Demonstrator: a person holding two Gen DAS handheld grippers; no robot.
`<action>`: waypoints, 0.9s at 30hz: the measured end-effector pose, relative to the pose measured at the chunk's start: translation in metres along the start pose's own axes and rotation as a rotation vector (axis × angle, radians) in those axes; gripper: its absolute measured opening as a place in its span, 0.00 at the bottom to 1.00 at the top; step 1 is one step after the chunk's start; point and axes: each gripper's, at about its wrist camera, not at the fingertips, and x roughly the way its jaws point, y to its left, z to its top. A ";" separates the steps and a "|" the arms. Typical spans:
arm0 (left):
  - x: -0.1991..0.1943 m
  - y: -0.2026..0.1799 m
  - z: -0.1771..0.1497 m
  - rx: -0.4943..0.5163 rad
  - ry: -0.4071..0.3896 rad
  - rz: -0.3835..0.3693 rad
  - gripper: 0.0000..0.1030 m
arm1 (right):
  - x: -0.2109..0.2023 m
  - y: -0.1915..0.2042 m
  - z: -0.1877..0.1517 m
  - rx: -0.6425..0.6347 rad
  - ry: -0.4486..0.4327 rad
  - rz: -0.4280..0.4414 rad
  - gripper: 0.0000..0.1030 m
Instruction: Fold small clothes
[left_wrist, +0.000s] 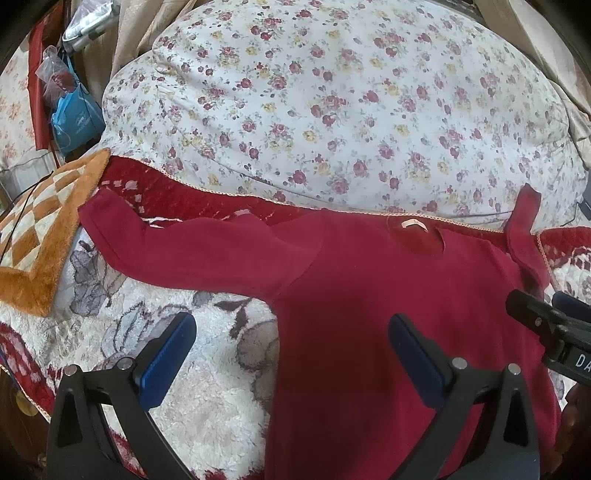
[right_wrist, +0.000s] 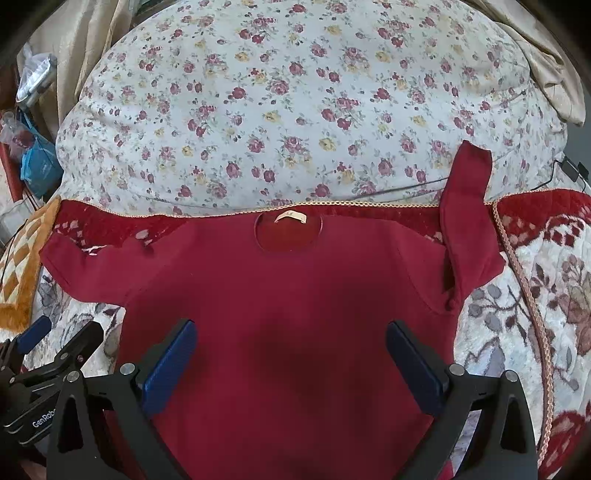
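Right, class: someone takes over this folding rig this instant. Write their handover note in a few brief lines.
Left gripper: open, empty, hovering over the shirt's left edge.
Right gripper: open, empty, over the middle of the shirt.
Red shirt: spread flat on the plush blanket, neck label facing up, collar toward the flowered quilt. Left sleeve lies stretched out sideways; right sleeve is bent up onto the quilt.
Done: shirt laid out.
Left: no fold shows yet. Probably fold the sleeves in first, then the body.
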 end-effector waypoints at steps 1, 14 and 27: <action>0.000 0.000 0.000 0.000 0.001 -0.001 1.00 | 0.001 0.000 0.000 0.000 0.001 -0.002 1.00; 0.003 0.002 0.000 -0.008 0.004 -0.001 1.00 | 0.006 0.005 -0.001 -0.014 0.012 0.007 1.00; 0.008 0.004 0.001 -0.007 0.007 0.001 1.00 | 0.013 0.007 -0.003 -0.018 0.030 0.016 1.00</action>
